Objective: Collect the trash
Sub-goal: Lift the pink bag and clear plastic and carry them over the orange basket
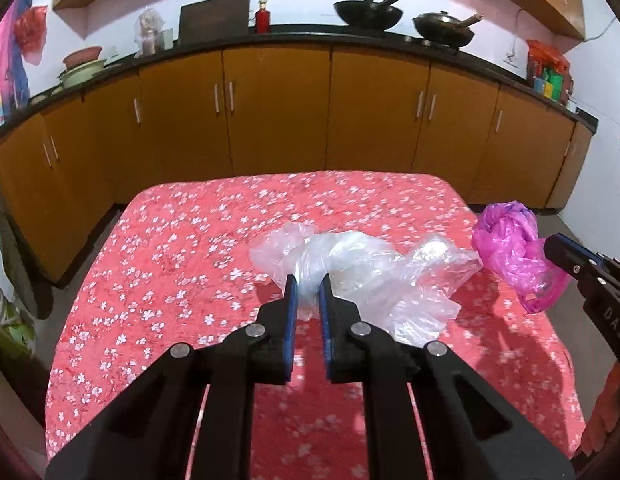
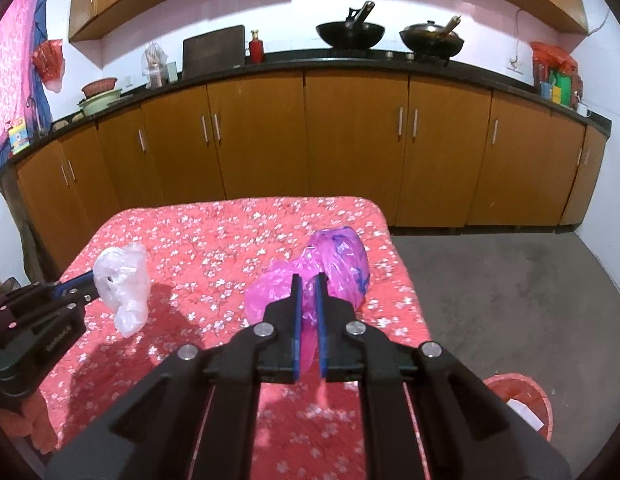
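Both grippers are up over the table (image 1: 157,240) with its red floral cloth, and each has a bag. The left gripper (image 1: 308,280) is clamped on a crumpled clear plastic bag (image 1: 374,272), blue pads pinching a bunched bit of film while the rest spills forward and to the right. From the right wrist view that bag hangs down from the left gripper's tips, its lower end just above the cloth or touching it, hard to say which.

Over on the right, the right gripper (image 2: 307,280) is squeezed onto a magenta plastic bag (image 2: 338,264), a fold of pink film caught between its pads and the bulk ballooning ahead of the fingers near the table's right edge. The two bags sit well apart.

Down on the grey floor, at the table's near right corner, there's a red bin (image 2: 522,400) with something white inside. Behind it all, a run of brown cabinets (image 2: 350,140) under a dark counter, and two black woks (image 2: 350,34) up top.
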Demonstrator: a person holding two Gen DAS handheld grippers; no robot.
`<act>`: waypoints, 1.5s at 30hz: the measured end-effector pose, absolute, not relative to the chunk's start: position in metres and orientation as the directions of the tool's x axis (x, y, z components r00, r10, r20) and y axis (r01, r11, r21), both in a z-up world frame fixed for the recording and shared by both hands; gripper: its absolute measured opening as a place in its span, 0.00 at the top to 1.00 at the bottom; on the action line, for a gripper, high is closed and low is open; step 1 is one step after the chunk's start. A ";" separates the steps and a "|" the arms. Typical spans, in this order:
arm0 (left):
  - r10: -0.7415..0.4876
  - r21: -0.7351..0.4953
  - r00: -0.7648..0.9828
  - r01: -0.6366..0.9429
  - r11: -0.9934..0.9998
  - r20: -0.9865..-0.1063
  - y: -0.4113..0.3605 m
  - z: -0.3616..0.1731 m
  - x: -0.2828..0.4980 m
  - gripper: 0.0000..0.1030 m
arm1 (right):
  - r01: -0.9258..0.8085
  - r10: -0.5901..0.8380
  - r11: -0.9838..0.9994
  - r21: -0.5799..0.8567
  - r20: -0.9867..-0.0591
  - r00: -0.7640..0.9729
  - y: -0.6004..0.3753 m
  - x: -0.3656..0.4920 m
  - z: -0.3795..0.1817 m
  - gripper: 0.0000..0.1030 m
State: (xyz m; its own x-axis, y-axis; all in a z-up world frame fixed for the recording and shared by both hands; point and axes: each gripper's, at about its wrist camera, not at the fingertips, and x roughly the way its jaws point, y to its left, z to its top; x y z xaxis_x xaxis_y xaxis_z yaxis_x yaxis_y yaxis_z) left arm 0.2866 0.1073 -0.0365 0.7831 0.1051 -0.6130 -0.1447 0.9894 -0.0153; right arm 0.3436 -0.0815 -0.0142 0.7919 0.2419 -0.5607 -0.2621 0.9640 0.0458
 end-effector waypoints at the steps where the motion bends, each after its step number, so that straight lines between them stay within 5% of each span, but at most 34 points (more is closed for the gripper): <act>1: 0.103 -0.012 0.786 -0.140 0.990 -0.609 0.103 -0.035 0.286 0.90 | -0.262 0.243 0.964 0.046 -0.556 0.795 -0.084 0.340 -0.012 0.93; 22: -0.013 0.019 0.811 0.030 0.999 -0.585 -0.017 -0.012 0.272 0.90 | -0.114 0.115 0.993 0.032 -0.479 0.870 -0.203 0.292 0.018 0.93; 45: -0.237 -0.004 0.703 0.316 0.949 -0.671 -0.198 -0.065 0.266 0.90 | 0.165 -0.114 0.985 0.043 -0.554 0.825 -0.378 0.263 -0.039 0.93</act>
State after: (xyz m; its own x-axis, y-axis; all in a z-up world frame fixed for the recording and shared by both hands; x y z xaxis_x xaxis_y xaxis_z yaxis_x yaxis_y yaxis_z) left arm 0.2665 -0.1980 -0.0650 0.7025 -0.2373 -0.6709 0.3164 0.9486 -0.0042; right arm 0.2630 -0.3785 -0.0392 0.8248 -0.1138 -0.5539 0.1650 0.9853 0.0433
